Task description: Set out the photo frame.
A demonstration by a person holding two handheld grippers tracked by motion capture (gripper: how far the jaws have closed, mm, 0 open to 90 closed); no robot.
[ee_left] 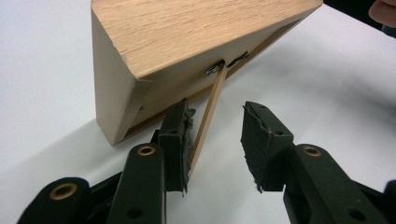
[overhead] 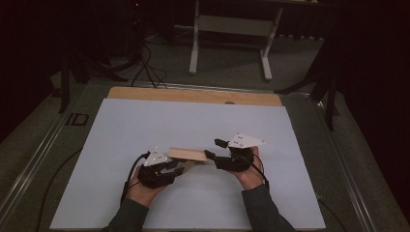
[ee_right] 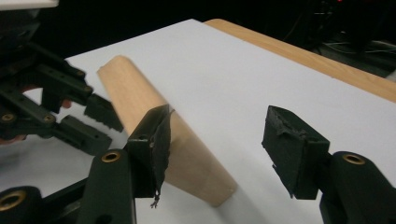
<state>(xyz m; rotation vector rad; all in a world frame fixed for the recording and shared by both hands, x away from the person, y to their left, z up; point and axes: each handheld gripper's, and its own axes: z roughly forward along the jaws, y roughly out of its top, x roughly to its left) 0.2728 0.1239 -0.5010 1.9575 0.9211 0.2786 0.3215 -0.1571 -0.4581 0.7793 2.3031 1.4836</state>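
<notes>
A light wooden picture frame (overhead: 187, 154) stands tilted on the white table top (overhead: 193, 121), between my two grippers. In the left gripper view its back (ee_left: 187, 32) shows, with a thin wooden stand strut (ee_left: 208, 112) hinged out from it. My left gripper (ee_left: 215, 140) is open, and the strut lies between the jaws, against the left pad (ee_left: 180, 140). My right gripper (ee_right: 215, 149) is open around the frame's near end (ee_right: 196, 172), which sits close to its left jaw. From above, the left gripper (overhead: 176, 168) is at the frame's left and the right gripper (overhead: 211, 155) at its right.
The white sheet lies on a wooden board whose far edge (overhead: 193, 95) shows. A desk frame with white legs (overhead: 232, 29) and cables (overhead: 145, 67) stand on the floor beyond. A metal rail (overhead: 38, 150) runs along the left side.
</notes>
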